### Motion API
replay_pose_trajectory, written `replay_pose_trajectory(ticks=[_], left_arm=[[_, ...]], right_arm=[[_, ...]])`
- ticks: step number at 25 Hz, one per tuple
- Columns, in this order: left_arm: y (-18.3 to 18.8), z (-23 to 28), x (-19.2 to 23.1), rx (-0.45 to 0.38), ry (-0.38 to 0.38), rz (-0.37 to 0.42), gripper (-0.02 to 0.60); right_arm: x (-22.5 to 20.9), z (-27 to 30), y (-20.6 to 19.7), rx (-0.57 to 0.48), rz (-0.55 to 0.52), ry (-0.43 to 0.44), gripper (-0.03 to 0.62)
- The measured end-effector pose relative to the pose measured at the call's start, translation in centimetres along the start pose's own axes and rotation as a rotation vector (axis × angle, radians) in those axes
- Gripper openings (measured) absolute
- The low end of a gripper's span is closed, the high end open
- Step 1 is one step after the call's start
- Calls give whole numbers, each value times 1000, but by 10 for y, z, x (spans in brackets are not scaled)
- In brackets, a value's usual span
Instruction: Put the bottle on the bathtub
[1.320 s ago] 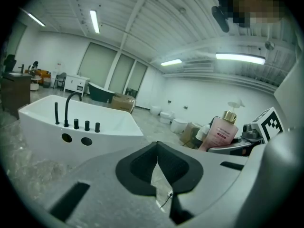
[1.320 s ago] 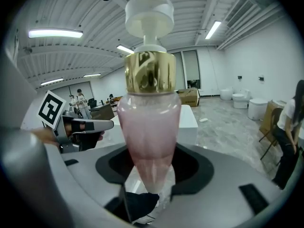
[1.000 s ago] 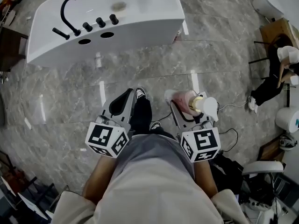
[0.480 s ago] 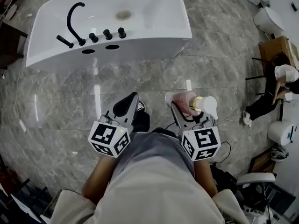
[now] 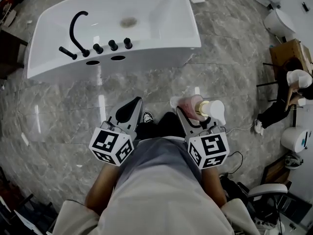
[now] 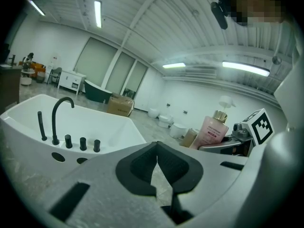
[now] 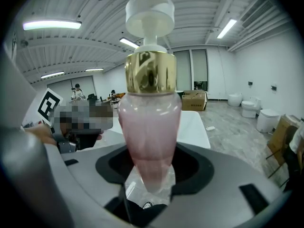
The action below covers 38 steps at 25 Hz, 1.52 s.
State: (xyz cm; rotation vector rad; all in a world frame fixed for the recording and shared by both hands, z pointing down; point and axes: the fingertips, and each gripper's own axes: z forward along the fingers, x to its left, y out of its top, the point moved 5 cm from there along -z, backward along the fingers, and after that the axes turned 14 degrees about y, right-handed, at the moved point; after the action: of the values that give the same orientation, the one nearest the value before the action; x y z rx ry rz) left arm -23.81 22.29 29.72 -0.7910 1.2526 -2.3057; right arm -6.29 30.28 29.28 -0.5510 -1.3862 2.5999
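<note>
The right tool (image 5: 189,110) is closed on the pink bottle (image 5: 191,103), down at the thin bottom end, so the gold ring and the big white pump sit high above the grip. The left tool (image 5: 131,109) is pinched together with nothing in it. The bottle is out in front of the person, at about 1 o'clock, over the stone floor (image 5: 234,67). The white bathtub (image 5: 161,47) is well apart from it, up at 11 o'clock. I think the first thing that could go wrong is a slip. The bottle looks smooth and top-heavy, and the tool only has the small end, so a fast swing could make it tip or slide out and hit the floor. The next danger is at the tub. Its flat edge at 10 o'clock is crowded with the black tap (image 5: 76,26) and a row of black knobs (image 5: 113,45), and the bottle could bump them. The rest of the edge looks thin and shiny, so a bottle set down crooked could fall into the tub or off the outside. Letting go before the bottom sits flat would knock it over too.
</note>
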Motion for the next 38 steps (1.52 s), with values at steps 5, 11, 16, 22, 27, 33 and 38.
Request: replay_pose_trajectory(ticks=[5, 11, 16, 22, 27, 33, 38], left_arm=[[8, 6, 4, -2, 1, 10, 9], [17, 18, 14, -5, 31, 9, 9], [26, 35, 26, 2, 71, 18, 9], [45, 73, 34, 9, 87, 25, 9], [64, 110, 39, 15, 100, 14, 9], [90, 164, 36, 34, 107, 14, 9], [109, 206, 34, 41, 126, 17, 9]], right_arm=[[-8, 6, 5, 7, 3, -3, 219], [-25, 26, 15, 3, 9, 20, 219], [-45, 48, 30, -2, 6, 39, 220], [-79, 78, 51, 4, 4, 60, 220], [-111, 101, 71, 20, 2, 77, 219], [-158, 125, 96, 38, 7, 98, 219], [-202, 146, 117, 49, 1, 111, 219]])
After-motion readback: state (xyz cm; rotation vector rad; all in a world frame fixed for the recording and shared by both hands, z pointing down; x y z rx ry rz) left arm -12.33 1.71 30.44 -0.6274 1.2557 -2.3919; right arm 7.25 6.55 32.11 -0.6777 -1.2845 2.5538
